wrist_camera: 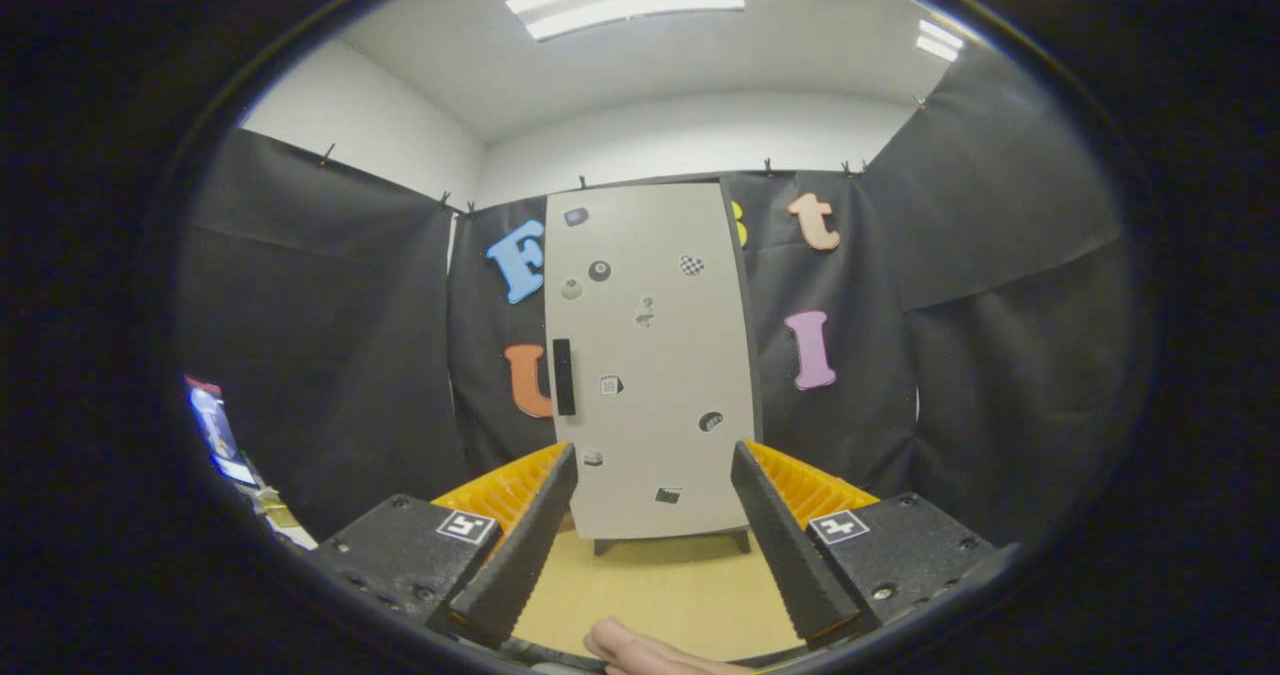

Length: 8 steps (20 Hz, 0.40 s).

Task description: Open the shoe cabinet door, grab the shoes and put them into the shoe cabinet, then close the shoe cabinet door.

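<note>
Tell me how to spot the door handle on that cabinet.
Find the tall pale cabinet standing on the wooden floor against the black cloth, beyond the open tool. On its closed door, near the left edge at mid height, sits the handle: a slim, upright black bar, unlike the small stickers scattered around it.

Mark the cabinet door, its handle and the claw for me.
Tall pale grey shoe cabinet door (655, 355), gripper view, middle of the panel.
Black vertical bar handle (564, 376), gripper view, its middle.
Claw (650, 465), gripper view, open, midway between fingertips.
</note>
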Tool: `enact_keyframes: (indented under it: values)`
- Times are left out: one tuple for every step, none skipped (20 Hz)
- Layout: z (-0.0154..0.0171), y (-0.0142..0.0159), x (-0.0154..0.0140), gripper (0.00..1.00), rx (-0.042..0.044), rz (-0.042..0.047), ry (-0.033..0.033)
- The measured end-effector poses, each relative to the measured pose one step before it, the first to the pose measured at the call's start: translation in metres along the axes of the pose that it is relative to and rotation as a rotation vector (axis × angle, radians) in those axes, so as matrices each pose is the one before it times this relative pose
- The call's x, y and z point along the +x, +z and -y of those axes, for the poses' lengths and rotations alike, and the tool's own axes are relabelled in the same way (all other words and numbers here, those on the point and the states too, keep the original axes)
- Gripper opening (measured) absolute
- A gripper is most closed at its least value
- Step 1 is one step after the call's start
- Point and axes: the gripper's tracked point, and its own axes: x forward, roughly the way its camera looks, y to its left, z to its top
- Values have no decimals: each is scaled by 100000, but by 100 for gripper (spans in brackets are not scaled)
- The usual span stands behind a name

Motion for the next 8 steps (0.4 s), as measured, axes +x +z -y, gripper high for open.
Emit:
enact_keyframes:
  values:
    - [815, -250, 191, 98, -162, -597, -1258]
    - [1017, -216, 202, 99, -337, -566, -2131]
    - [863, 29, 113, 99, -61, -109, -2318]
    - [724, -111, 143, 99, -137, -519, -2644]
    - [356, -42, 108, 99, -411, -214, -1755]
    - [108, 174, 132, 99, -499, 175, -971]
    - [-185, 48, 63, 99, -361, 252, 45]
    - [-196, -64, 7, 99, 134, -49, 459]
